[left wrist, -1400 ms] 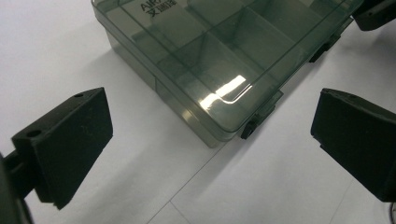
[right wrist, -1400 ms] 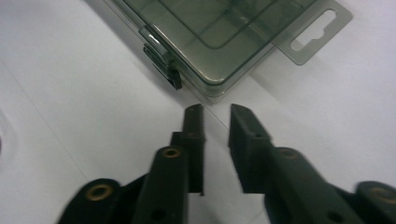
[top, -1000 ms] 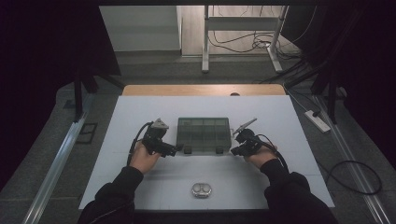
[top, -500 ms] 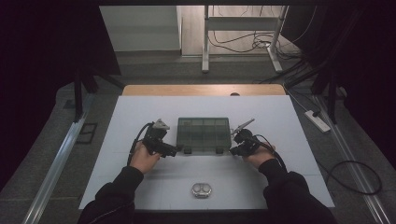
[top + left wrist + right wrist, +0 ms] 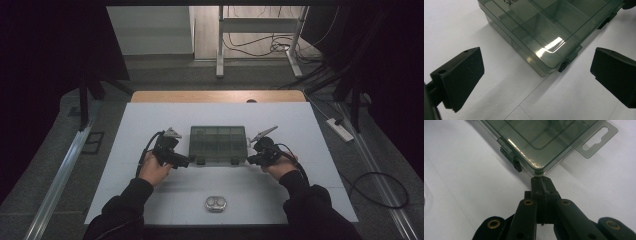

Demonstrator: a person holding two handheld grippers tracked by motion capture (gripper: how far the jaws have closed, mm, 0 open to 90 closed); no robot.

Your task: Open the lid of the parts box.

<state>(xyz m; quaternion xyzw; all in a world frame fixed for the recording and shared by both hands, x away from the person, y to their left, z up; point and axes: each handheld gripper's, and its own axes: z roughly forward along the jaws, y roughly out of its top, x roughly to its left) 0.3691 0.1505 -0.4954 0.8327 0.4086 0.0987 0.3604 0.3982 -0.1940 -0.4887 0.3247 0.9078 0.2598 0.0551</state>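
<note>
My left gripper (image 5: 536, 82) hangs with jaws spread wide, aimed at the near left corner of the box (image 5: 218, 143) without touching it. My right gripper (image 5: 541, 181) is pinched closed on nothing, tip pressed against the near right corner. The box lies lid-down, mid-table (image 5: 150, 120).

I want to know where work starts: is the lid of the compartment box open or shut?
Shut. The lid lies flat on the compartment box, and a front latch sits against its wall.
</note>
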